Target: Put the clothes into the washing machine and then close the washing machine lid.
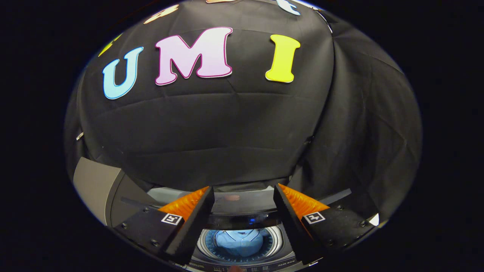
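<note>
Fingers [189,211] of the gripper [244,190] stand wide apart, with nothing held between them. They hang over the washing machine [113,192], which sits low down in front of the black cloth wall [211,128].

Between the fingers and below them you can look down into the round drum [242,241]. Its shiny metal ring goes around a dark tub with little holes. A light blue piece of clothes [240,241] lies at the bottom of the drum, right in the middle. It looks like a shirt with a collar, but it is small and a bit hard to make out.

Both fingers cover the sides of the drum, so part of the ring is hidden. The near edge of the machine is cut off, and the marks on its front strip are too small to tell.

Just past the fingertips there is a dark, shiny flat part [242,202]. It may be the lid standing open, but I cannot tell for sure. The grey body of the machine shows off to the left.
</note>
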Demonstrator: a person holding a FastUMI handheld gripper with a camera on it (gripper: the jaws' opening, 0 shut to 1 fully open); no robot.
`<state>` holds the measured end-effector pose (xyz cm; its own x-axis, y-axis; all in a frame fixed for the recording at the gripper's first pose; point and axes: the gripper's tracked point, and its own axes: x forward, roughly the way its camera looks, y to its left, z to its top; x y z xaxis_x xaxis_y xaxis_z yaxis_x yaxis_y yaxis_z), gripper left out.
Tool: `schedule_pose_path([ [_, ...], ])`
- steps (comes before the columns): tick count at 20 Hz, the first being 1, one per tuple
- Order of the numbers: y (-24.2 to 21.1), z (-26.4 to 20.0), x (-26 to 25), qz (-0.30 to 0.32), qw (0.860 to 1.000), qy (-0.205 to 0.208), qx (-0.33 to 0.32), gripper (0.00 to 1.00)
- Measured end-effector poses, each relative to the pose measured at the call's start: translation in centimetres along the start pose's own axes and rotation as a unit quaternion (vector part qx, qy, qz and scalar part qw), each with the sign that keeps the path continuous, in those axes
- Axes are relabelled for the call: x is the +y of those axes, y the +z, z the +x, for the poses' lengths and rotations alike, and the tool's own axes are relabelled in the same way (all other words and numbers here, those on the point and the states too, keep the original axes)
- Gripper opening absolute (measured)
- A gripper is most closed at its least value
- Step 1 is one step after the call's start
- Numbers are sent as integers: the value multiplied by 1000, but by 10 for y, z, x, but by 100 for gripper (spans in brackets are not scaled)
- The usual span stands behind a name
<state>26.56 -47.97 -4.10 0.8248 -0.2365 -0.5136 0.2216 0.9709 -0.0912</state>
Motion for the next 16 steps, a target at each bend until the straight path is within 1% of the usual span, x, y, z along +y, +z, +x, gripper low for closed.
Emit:
schedule_pose_path([
  [3, -18, -5, 4, -16, 1000, 5, 19, 99],
  [5, -20, -8, 0, -2, 1000, 4, 10, 98],
  [8, -39, -5, 2, -11, 999, 4, 29, 98],
  [11, -48, -2, -3, 0, 1000, -1, 31, 98],
  [12, -57, -1, -2, -1, 999, -2, 41, 98],
  [13, -65, 4, 2, 8, 999, 10, 48, 98],
  [15, -89, 5, 2, -1, 998, -1, 69, 100],
  [16, -100, 8, 1, -10, 997, -1, 82, 99],
])
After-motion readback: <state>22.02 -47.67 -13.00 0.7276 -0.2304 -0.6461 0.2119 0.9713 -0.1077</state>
